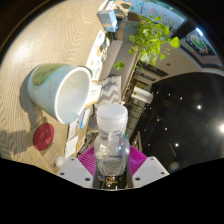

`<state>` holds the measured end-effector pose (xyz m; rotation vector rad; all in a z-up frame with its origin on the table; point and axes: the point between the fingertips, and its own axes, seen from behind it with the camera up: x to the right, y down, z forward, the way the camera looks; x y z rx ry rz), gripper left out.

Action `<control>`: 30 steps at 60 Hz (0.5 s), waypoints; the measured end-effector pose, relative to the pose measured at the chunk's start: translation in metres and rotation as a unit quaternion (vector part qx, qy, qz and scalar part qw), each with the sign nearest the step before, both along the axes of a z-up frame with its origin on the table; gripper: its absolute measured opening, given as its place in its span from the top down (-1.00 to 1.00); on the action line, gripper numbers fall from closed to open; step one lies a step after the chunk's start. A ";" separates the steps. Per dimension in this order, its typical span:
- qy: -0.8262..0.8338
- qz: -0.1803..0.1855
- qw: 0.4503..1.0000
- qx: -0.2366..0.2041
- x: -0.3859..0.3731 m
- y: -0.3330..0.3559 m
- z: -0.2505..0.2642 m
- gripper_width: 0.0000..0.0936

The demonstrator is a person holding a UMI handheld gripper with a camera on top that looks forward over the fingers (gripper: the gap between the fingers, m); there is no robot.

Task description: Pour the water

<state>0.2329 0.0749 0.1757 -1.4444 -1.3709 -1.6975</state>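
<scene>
Bottle (112, 148) clamped in hand-held gripper (112, 170); mug (62, 92) ahead.

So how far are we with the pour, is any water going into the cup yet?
Done: the gripper is shut on the clear water bottle, and the view is tilted toward the white cup just ahead on the wooden table. In hand: bringing the bottle to the cup. Left: the white cap looks still on, no water is flowing, so the pour itself remains.

Light wood-grain tabletop (20, 60) carried white-green cup (62, 92) at left; small red object (43, 137) lay nearer, beside cup.
</scene>
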 end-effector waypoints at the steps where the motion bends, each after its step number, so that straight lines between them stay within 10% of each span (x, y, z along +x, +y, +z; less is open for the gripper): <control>1: -0.012 0.002 1.000 -0.006 -0.001 0.001 -0.003 0.18; 15: -0.036 0.001 0.999 -0.039 -0.002 0.000 -0.019 0.18; 30: 0.284 0.000 0.959 0.003 -0.014 -0.012 0.005 0.16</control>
